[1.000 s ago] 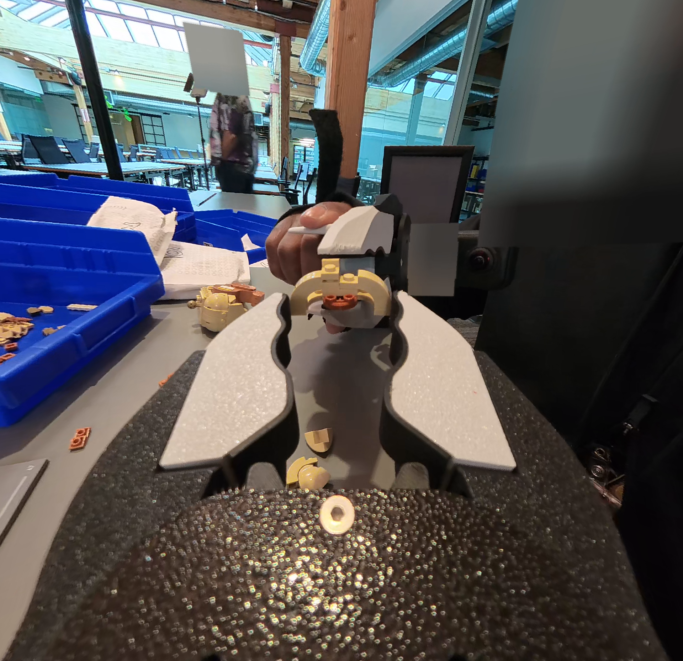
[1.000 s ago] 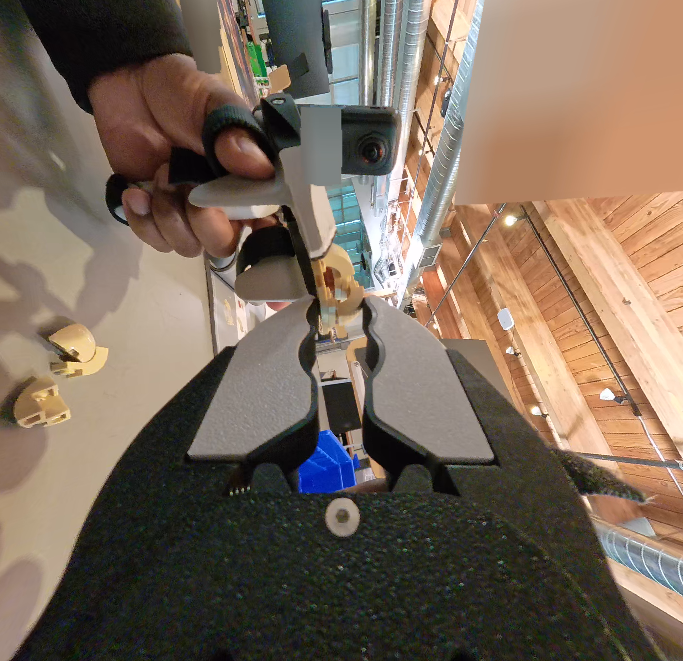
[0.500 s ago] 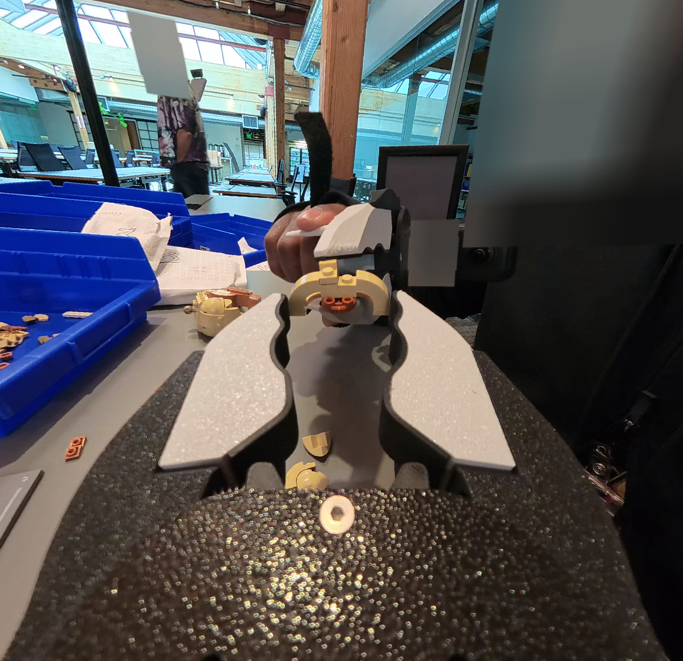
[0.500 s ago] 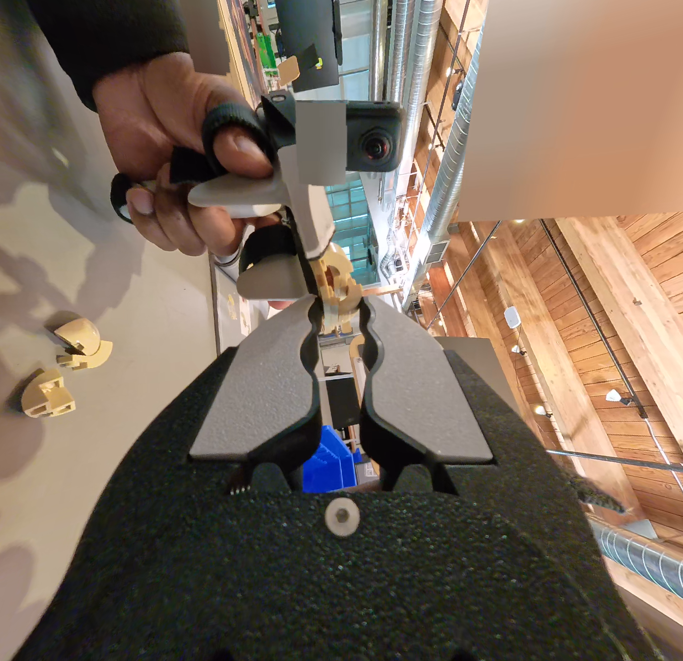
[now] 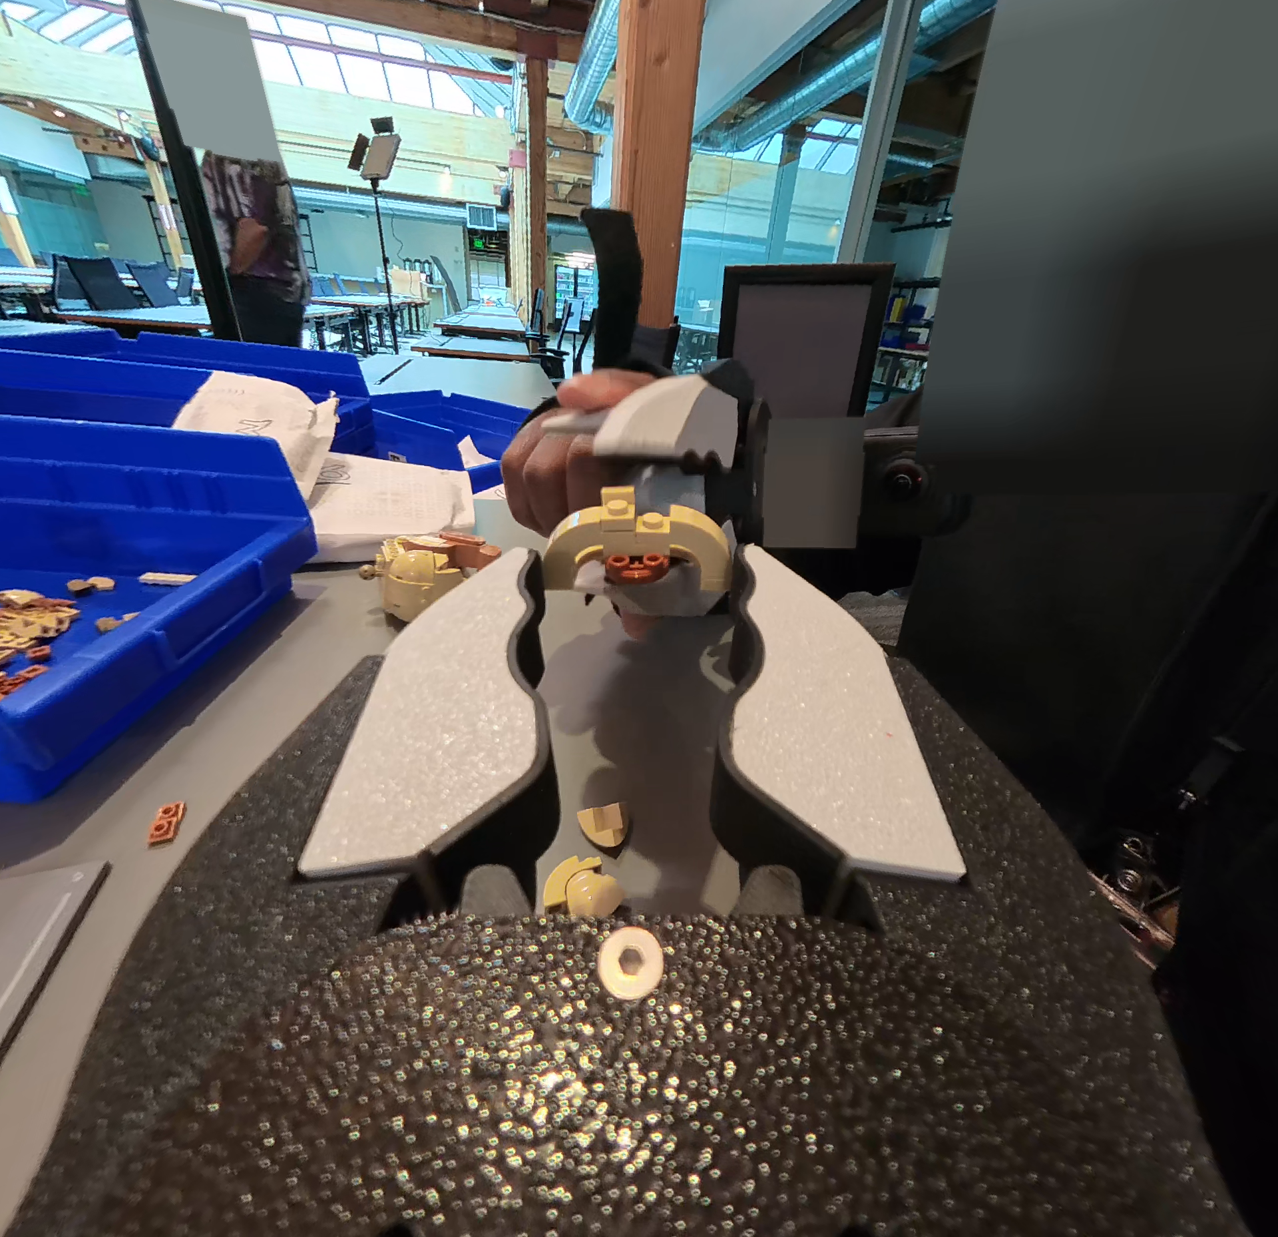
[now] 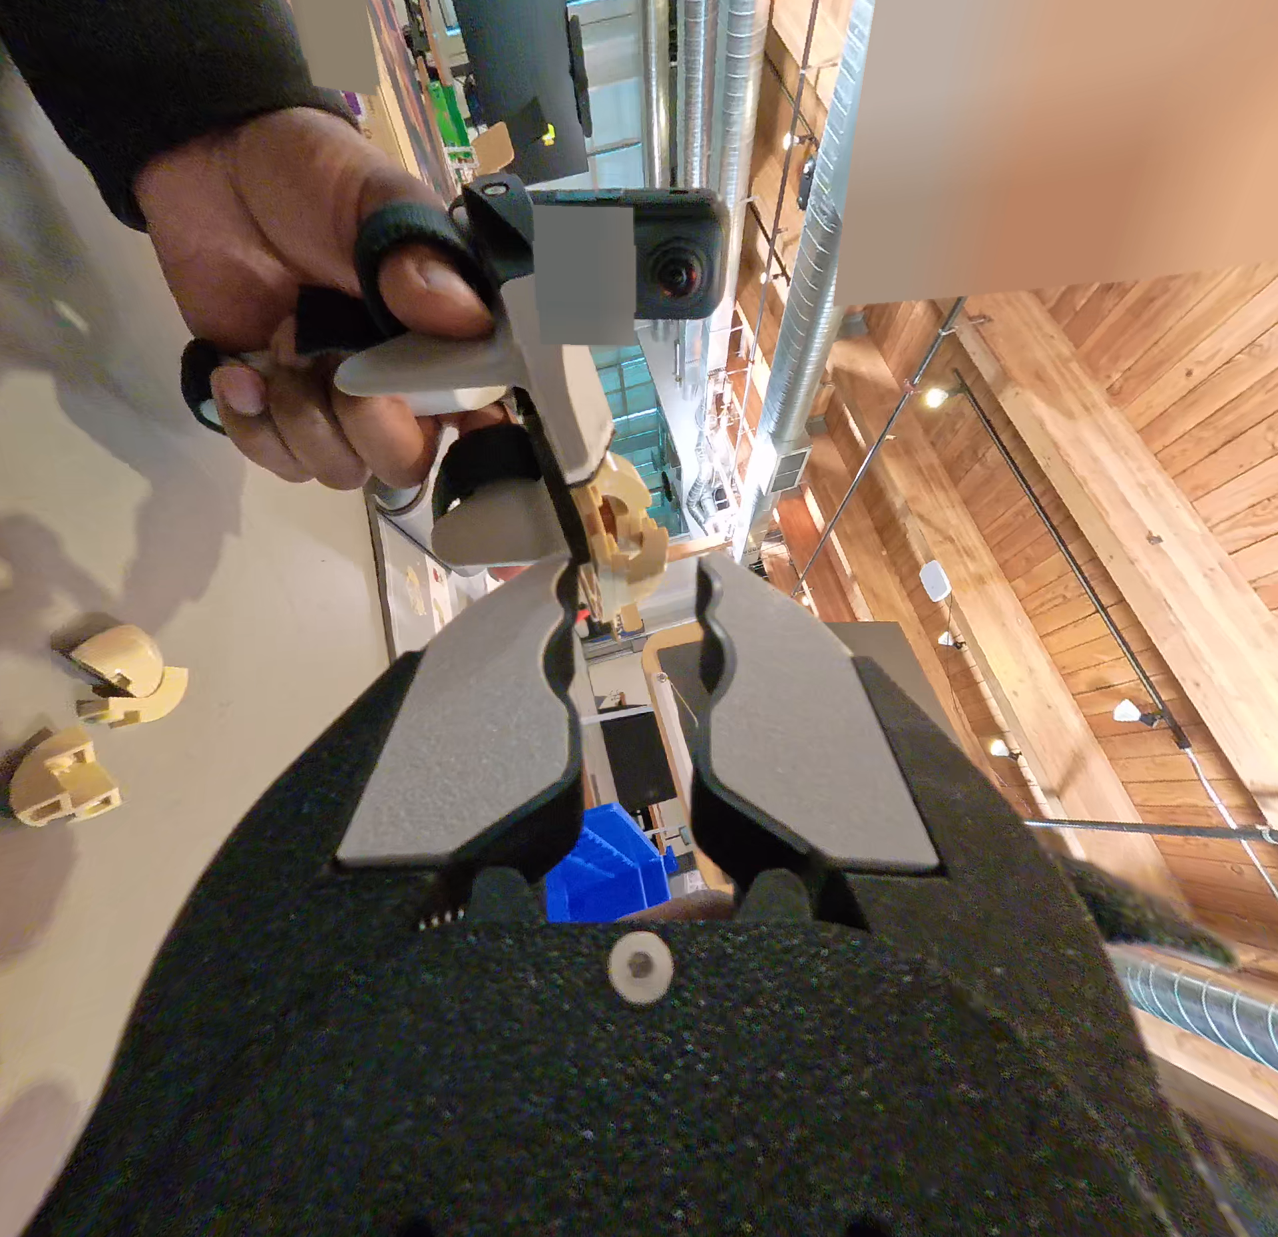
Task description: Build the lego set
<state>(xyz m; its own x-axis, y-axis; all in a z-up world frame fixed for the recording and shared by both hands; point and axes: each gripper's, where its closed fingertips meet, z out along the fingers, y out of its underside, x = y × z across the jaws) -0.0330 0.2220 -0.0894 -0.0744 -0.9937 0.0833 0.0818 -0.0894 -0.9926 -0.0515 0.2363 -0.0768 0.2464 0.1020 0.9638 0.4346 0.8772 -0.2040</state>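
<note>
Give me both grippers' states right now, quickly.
Left gripper: closed on the tan arch piece, held across its width.
Right gripper: open, holding nothing.

Grey-padded black jaws, pale screw [image 5: 630, 961], black sleeve [image 6: 138, 62].

bin [image 5: 138, 581] left, loose pieces [image 5: 595, 858] on table [image 5: 276, 650]

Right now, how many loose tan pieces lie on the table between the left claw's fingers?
2: a quarter-round piece farther out, and a domed piece nearer the base of the left claw. Others may be hidden beneath it.
</note>
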